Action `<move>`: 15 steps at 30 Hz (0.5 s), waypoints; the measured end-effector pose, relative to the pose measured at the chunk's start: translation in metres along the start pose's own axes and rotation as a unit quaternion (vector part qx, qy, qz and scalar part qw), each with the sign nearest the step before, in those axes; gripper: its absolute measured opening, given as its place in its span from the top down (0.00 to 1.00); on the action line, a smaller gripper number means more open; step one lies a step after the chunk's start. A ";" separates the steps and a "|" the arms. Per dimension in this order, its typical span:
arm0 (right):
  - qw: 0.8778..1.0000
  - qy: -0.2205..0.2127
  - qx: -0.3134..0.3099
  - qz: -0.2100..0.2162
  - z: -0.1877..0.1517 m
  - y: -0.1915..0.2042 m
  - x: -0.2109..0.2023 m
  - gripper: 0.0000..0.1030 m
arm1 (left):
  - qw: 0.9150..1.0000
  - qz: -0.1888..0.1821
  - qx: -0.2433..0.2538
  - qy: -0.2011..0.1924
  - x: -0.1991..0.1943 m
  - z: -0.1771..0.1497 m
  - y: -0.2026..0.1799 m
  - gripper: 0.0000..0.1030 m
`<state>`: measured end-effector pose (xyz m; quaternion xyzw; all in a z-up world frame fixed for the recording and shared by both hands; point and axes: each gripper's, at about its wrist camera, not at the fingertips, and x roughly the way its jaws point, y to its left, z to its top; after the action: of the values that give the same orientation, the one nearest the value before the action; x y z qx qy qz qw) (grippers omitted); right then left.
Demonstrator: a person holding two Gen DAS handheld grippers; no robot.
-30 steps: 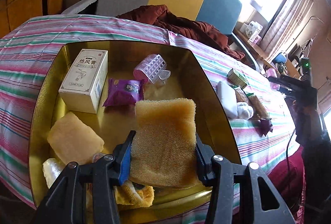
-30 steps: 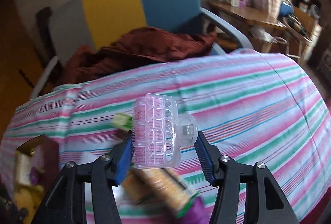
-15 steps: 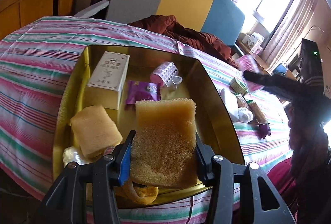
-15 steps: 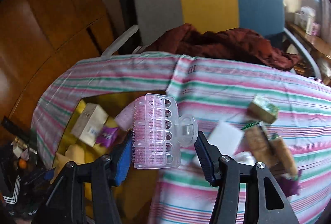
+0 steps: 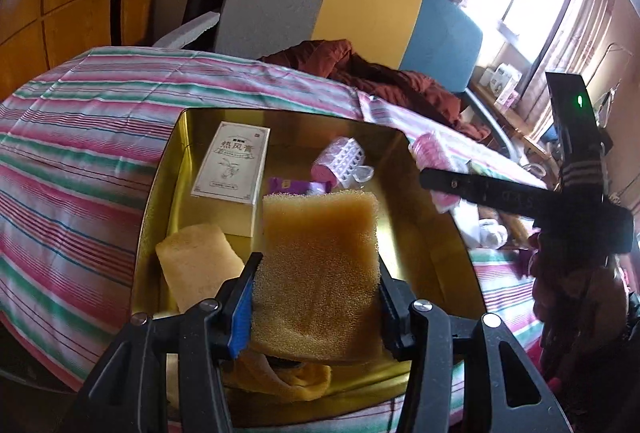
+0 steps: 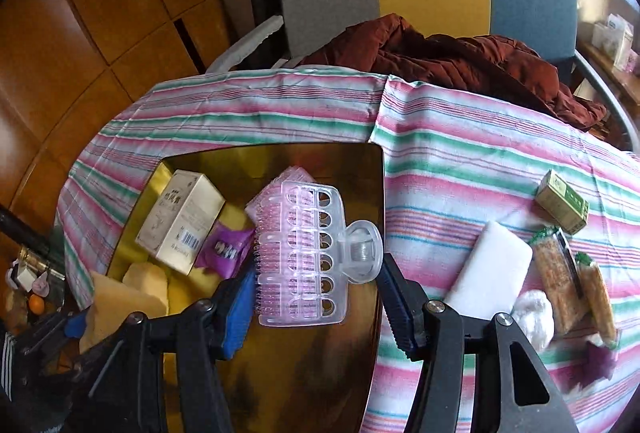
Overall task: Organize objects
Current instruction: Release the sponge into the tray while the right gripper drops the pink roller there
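**Both jaws loaded above the gold tin**

The right gripper (image 6: 316, 297) has its jaws closed on a pink hair clip (image 6: 308, 253), long axis upright between the fingers, hanging over the gold tin (image 6: 376, 193) near its right wall. The left gripper (image 5: 316, 297) clamps a yellow sponge (image 5: 320, 273) over the tin's near end. Below lie a white box (image 6: 180, 221), a purple packet (image 6: 224, 249) and another clip (image 5: 340, 163); open floor sits straight beneath the right jaws. A white block (image 6: 490, 273) and snack bars (image 6: 560, 281) wait on the striped cloth (image 6: 460, 161).

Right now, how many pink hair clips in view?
2. One pink clip held in the right gripper above the gold tray; the other clip lies inside the tray's far end. More may be hidden.
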<state>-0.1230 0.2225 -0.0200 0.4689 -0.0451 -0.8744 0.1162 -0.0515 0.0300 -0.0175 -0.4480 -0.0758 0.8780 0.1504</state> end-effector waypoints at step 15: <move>1.000 -0.002 0.020 -0.022 0.003 -0.014 0.010 0.13 | 0.998 0.039 0.015 0.039 0.013 -0.015 0.005 0.36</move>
<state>-0.1327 0.2334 -0.0288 0.4703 -0.0525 -0.8766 0.0879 -0.0481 0.0295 -0.0378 -0.4822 -0.0394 0.8661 0.1255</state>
